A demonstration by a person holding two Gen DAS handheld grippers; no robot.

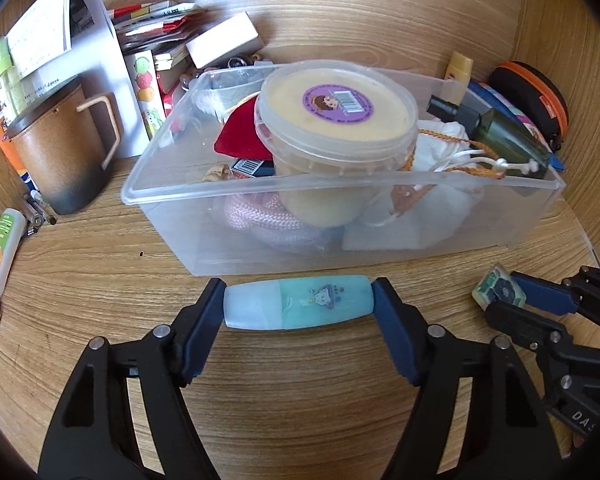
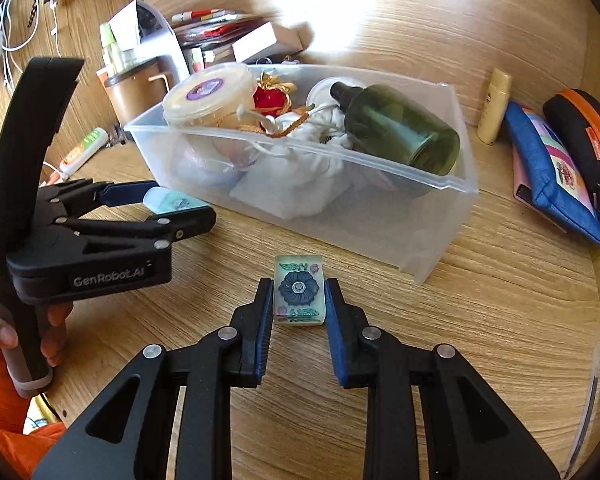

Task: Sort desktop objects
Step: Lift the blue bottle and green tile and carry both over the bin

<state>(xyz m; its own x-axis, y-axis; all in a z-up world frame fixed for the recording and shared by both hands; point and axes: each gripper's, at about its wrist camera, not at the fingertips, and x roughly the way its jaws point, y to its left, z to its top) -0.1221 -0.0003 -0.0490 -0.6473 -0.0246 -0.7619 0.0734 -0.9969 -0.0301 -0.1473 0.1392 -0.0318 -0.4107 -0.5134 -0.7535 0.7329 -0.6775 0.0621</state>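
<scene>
Fingers of the left gripper [image 1: 298, 308] pinch a turquoise tube [image 1: 296, 305] end to end, one blue pad on its frosted cap and one on its base, just in front of the clear bin [image 1: 340, 184]. Fingers of the right gripper [image 2: 299, 300] clamp a pale green tile [image 2: 299, 294] by its two long sides, apparently just above the wooden desk [image 2: 500, 320].

Handling, by judgement: both items are light and rigid. The tube's smooth rounded ends may slip, so hold it level. The tile is glossy, and its flat sides give the better purchase.

The tube carries a small cartoon print. The tile shows a dark flower with green leaves.

Beyond, the bin holds a lidded yellow tub [image 1: 336, 120] and a green spray bottle [image 2: 400, 128].
</scene>
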